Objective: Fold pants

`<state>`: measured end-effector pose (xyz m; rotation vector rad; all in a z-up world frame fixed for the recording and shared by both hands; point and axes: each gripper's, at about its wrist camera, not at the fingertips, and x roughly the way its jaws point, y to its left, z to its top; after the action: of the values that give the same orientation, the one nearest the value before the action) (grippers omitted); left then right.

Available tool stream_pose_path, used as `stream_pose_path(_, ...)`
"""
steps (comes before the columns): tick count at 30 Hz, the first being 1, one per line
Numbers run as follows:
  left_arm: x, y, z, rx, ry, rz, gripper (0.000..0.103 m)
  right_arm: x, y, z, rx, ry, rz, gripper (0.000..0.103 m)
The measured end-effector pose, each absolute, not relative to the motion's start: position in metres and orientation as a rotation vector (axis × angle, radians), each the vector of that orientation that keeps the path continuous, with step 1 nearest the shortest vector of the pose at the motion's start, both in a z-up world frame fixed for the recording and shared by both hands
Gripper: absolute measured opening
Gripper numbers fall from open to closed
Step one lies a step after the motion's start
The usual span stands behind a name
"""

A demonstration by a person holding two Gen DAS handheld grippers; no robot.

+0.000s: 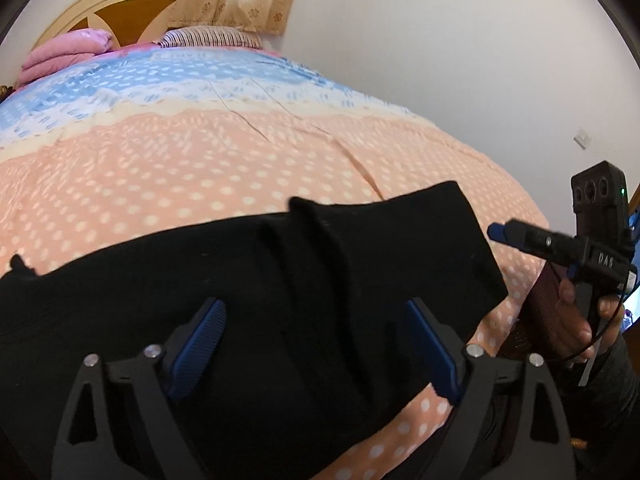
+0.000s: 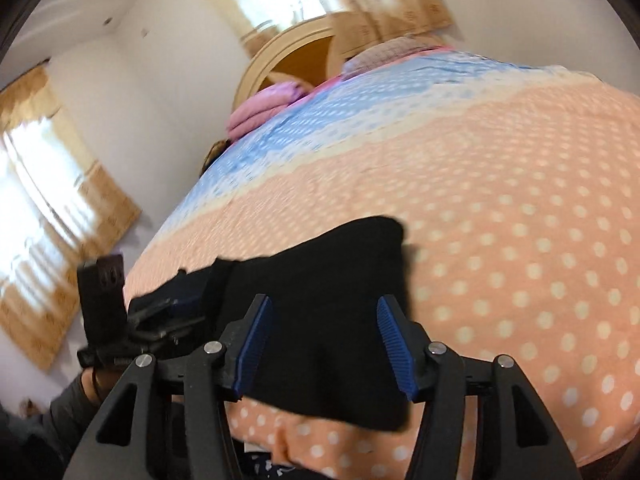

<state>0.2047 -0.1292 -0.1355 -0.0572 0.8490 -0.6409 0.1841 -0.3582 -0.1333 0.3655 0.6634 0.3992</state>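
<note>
Both hand-held grippers, L (image 1: 316, 344) & R (image 2: 320, 344), spread over black rumpled pants (image 1: 240, 280).

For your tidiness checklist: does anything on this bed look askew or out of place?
The black pants lie slightly rumpled near the edge of the dotted bedspread, with a raised ridge of cloth along their far edge. Nothing looks spilled or damaged.

Black pants (image 1: 280, 304) flat on bedspread (image 1: 200, 152)
</note>
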Motion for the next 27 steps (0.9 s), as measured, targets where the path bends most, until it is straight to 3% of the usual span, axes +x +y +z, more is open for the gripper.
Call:
stream_pose_path(5,0.205,-0.140,-0.133,-0.055,0.849,-0.635,0.067,0.187,-0.363,-0.140,0.390,0.654,0.363,0.060)
stream_pose_path(8,0.207,-0.142,-0.133,-0.050,0.850,-0.630,0.036,0.186,-0.359,-0.143,0.387,0.660,0.356,0.060)
stream_pose_path(9,0.208,-0.140,-0.133,-0.049,0.852,-0.631,0.020,0.185,-0.360,-0.143,0.382,0.656,0.357,0.060)
stream_pose_path(10,0.208,-0.138,-0.133,-0.054,0.858,-0.629,0.016,0.184,-0.360,-0.142,0.375,0.650,0.358,0.060)
stream_pose_path(19,0.196,-0.111,-0.110,-0.144,0.823,-0.659,0.014,0.177,-0.366,-0.134,0.380,0.573,0.332,0.063)
stream_pose_path(27,0.205,-0.078,-0.125,-0.222,0.863,-0.588,0.014,0.165,-0.343,-0.129,0.290,0.542,0.430,0.063)
